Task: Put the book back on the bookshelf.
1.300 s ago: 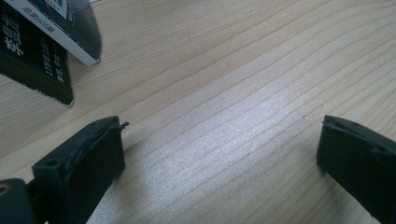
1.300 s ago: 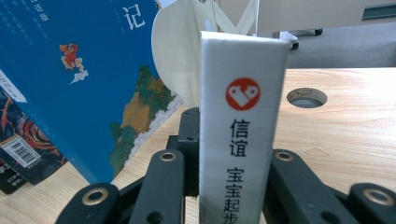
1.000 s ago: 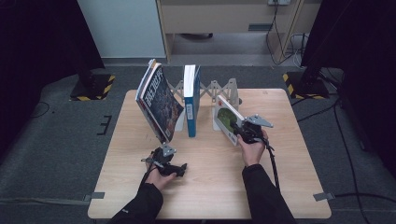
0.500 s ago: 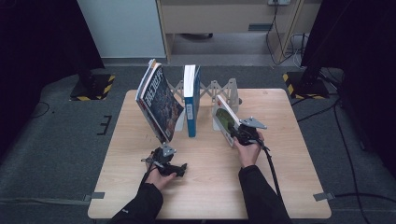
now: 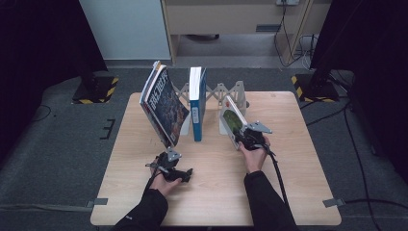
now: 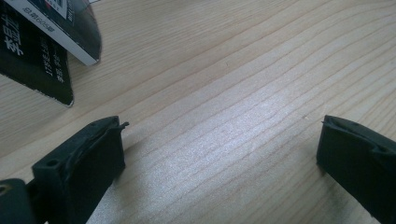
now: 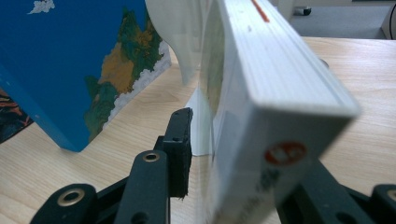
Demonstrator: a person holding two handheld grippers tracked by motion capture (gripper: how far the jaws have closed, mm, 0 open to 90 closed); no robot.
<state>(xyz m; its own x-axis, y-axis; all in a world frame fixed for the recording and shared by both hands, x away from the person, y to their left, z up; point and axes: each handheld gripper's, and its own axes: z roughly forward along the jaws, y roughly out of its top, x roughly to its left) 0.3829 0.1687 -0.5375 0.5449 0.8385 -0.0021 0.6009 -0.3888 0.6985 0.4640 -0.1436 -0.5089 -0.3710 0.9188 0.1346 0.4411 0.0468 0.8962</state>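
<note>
- High view: the right gripper (image 5: 244, 138) sits at the near lower corner of a white book (image 5: 232, 120) that leans to the left in the right-hand slot of a grey accordion book rack (image 5: 230, 91) at the far middle of the wooden table (image 5: 298, 159). Its jaws have just been easing apart, with the book's edge between them (whether the pads press cannot be told from here).
- High view: the left gripper (image 5: 185, 174) lies low on the table near the front edge, held in the person's left hand (image 5: 163, 180), close below the bottom corner of a dark magazine (image 5: 166, 108) that tilts steeply to the right. A blue book (image 5: 197, 103) stands upright between the magazine and the white book.
- Left gripper view: the two black jaws stand wide apart over bare wood, nothing between them. The magazine's lower corner (image 6: 42, 60) hangs at the upper left, clear of the jaws.
- Right gripper view: the white book (image 7: 275, 93) runs up the middle between the jaws, its spine with a red round mark closest. The left jaw stands just off the cover with a narrow gap showing; the right jaw is hidden behind the book. The blue book (image 7: 70, 60) stands to the left, its bottom on the table.
</note>
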